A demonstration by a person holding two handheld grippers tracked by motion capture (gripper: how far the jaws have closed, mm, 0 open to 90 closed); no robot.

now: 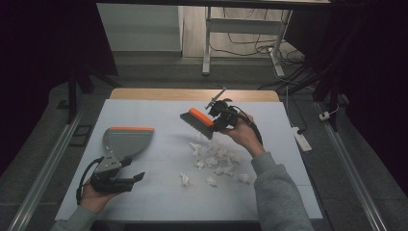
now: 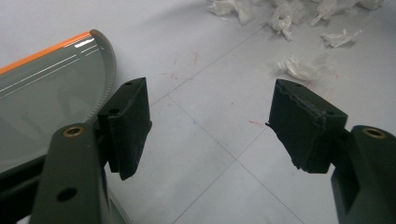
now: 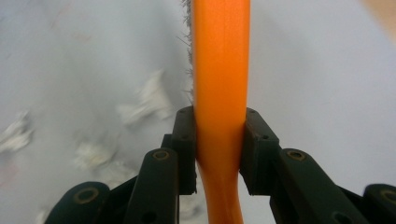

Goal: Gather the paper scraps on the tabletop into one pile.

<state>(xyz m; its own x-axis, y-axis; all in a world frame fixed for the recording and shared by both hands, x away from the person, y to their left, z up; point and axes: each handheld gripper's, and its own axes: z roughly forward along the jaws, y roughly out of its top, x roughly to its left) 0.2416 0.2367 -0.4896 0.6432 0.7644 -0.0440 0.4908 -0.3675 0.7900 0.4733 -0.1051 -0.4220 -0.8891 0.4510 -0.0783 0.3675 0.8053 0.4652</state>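
Brush (image 1: 198, 122), orange-backed, held above the white table (image 1: 144, 192), pinched at its handle by the right gripper (image 1: 222, 117). Scattered paper scraps (image 1: 219, 161) lie beneath and nearer the person. Left gripper (image 1: 137, 177), jaws spread and empty, rests just beside the grey dustpan (image 1: 126, 139).

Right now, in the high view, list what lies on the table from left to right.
left gripper → dustpan → brush, held in the right gripper → paper scraps, spreading right beneath the brush.
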